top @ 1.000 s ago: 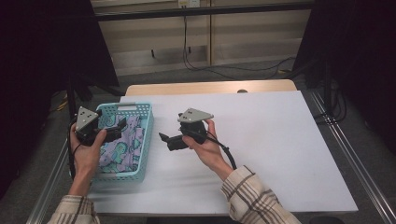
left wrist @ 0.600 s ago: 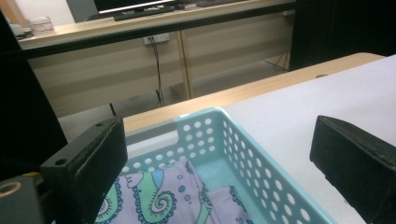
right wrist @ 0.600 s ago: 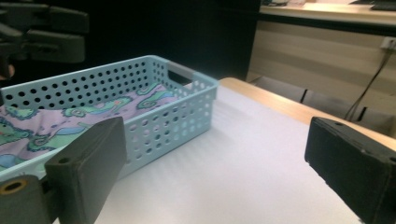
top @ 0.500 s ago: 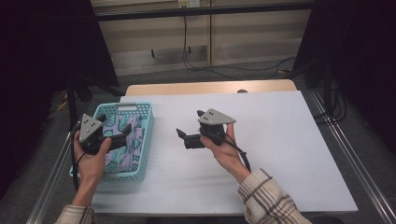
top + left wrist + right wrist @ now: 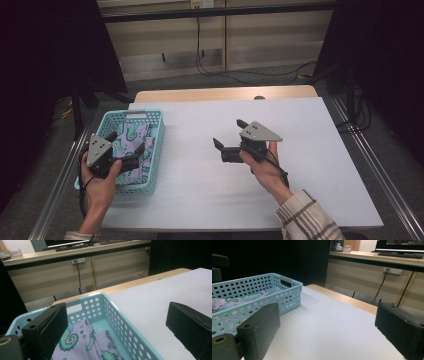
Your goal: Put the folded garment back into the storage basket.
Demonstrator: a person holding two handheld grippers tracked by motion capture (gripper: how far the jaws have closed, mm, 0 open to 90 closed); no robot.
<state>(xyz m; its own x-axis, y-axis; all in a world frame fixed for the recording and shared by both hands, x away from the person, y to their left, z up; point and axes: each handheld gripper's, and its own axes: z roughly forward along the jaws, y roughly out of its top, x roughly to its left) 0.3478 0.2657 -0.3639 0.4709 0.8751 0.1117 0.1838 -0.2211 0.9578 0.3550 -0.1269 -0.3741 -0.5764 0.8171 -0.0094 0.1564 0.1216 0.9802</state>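
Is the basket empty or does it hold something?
Not empty. The basket holds a purple patterned cloth that covers its floor; the left gripper view shows it lying inside too.

Black gripper [image 5: 230,140] jaws, grey plates, plaid sleeve [image 5: 306,218].

Light falls from above onto the white table [image 5: 280,190], evenly lit with no glare; dark surroundings left and right of it go almost black in the high view. Soft short shadows sit under the turquoise basket [image 5: 156,150] and under the right gripper [image 5: 229,136]. In both gripper views the black jaws near the bottom edge are soft and out of focus, the basket [image 5: 287,293] beyond reasonably sharp, the far desk slightly grainy.
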